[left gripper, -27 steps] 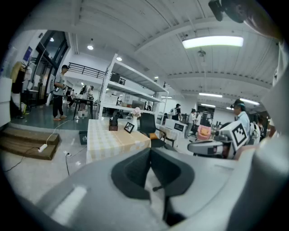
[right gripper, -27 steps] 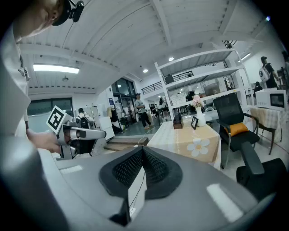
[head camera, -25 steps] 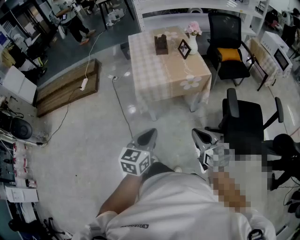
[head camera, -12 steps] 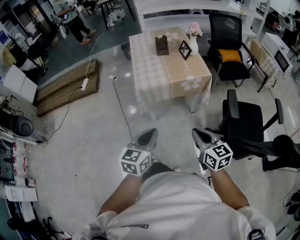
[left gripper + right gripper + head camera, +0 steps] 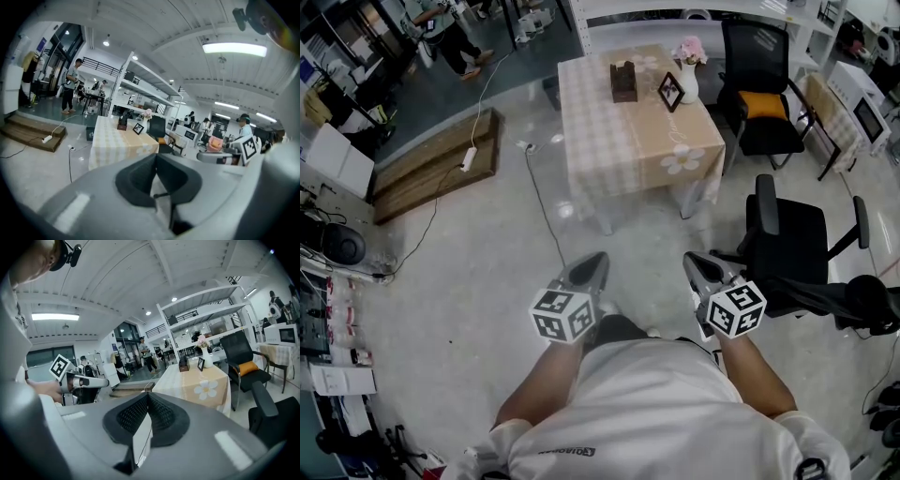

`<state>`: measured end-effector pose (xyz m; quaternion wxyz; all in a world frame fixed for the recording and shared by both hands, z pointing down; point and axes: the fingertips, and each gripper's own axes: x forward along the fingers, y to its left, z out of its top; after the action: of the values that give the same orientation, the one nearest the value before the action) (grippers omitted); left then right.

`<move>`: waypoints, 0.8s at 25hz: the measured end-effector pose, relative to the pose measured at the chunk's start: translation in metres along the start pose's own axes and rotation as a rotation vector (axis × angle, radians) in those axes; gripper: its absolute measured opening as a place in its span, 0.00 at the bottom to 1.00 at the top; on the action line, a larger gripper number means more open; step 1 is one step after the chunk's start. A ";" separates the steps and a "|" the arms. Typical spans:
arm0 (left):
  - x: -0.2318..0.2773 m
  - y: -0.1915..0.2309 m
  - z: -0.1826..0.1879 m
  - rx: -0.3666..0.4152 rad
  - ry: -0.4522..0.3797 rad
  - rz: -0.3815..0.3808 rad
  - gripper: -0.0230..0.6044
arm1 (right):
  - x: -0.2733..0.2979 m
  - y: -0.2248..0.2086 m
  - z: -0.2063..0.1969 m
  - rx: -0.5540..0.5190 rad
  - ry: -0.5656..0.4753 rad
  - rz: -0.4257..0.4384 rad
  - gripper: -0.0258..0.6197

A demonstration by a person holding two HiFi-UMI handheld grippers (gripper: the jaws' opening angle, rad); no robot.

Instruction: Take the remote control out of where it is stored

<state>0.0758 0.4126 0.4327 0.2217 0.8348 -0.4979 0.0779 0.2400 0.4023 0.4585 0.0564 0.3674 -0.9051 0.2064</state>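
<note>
No remote control shows in any view. A small brown box [image 5: 623, 82] stands on the table with the checked cloth [image 5: 628, 141], beside a photo frame [image 5: 670, 92] and a vase of pink flowers [image 5: 687, 67]. In the head view my left gripper [image 5: 592, 267] and right gripper [image 5: 698, 267] are held side by side over the floor, well short of the table, pointing toward it. The left gripper view shows the left gripper [image 5: 156, 157] with its jaws together and empty, and the box [image 5: 123, 123] far ahead. The right gripper [image 5: 147, 394] is likewise shut on nothing.
A black chair with an orange cushion [image 5: 759, 105] stands right of the table. A black office chair [image 5: 797, 244] sits close to my right gripper. A cable [image 5: 542, 206] runs across the floor from a wooden platform [image 5: 431, 169]. A microwave [image 5: 862, 112] is at far right.
The left gripper has rolled slightly, turning its marker cube. The right gripper has stayed put. Both remain shut.
</note>
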 end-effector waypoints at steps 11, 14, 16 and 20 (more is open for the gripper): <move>0.021 0.019 0.000 0.039 0.046 0.011 0.04 | 0.033 -0.013 -0.007 0.040 0.023 0.020 0.05; 0.034 0.033 0.009 0.038 0.048 0.007 0.04 | 0.049 -0.022 -0.004 0.050 0.034 0.010 0.05; 0.044 0.044 0.018 0.041 0.041 0.003 0.04 | 0.063 -0.030 -0.001 0.052 0.039 0.004 0.05; 0.068 0.072 0.036 0.039 0.035 -0.003 0.04 | 0.096 -0.046 0.014 0.046 0.049 -0.008 0.05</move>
<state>0.0441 0.3132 0.4454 0.2143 0.8382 -0.4911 0.1019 0.2029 0.3050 0.4854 0.0712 0.3672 -0.8970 0.2357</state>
